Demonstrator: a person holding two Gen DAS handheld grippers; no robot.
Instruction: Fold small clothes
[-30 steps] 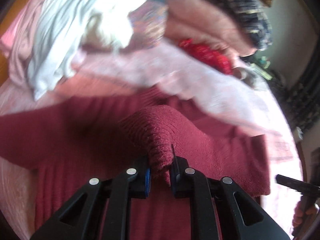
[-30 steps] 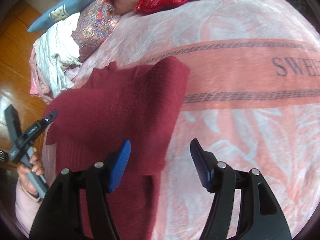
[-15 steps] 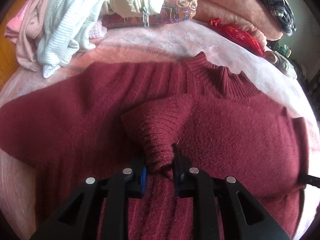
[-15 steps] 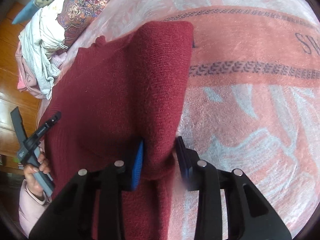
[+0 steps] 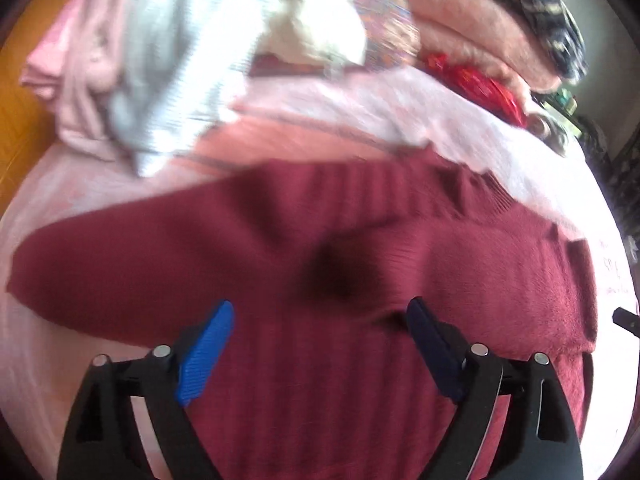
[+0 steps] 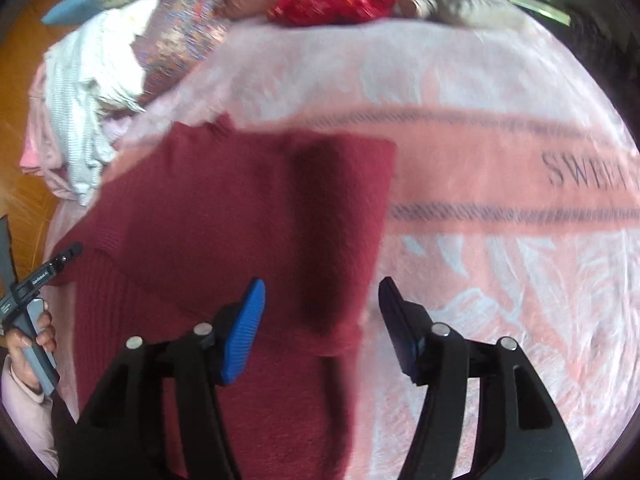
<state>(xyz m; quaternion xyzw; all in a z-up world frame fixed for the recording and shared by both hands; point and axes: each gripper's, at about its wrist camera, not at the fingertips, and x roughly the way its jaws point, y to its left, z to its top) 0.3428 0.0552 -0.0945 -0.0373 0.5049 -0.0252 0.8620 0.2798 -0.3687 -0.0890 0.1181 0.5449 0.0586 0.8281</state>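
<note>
A dark red knitted sweater [image 5: 360,264] lies on the pink blanket, one sleeve stretched out to the left and the other folded across its body. My left gripper [image 5: 318,320] hovers over the sweater's middle, its jaws opening wide with no cloth pinched between them. In the right wrist view the sweater [image 6: 224,216] has its right side folded inward, the folded edge running down toward my right gripper [image 6: 320,300]. That gripper's jaws are opening, the fold's lower edge lying loose between them. The left gripper [image 6: 60,260] shows at the far left, held by a hand.
A heap of white and pale pink clothes [image 5: 172,52] sits at the bed's far left corner beside a patterned cushion [image 6: 180,36]. Pink folded bedding [image 5: 480,36], a red item [image 6: 332,4] and a plaid cloth lie along the back. The blanket [image 6: 500,264] spreads to the right.
Both grippers had closed on folds of the sweater half a second ago and have now let go and opened. The left sleeve end dropped onto the body. Both cameras pulled back slightly.
</note>
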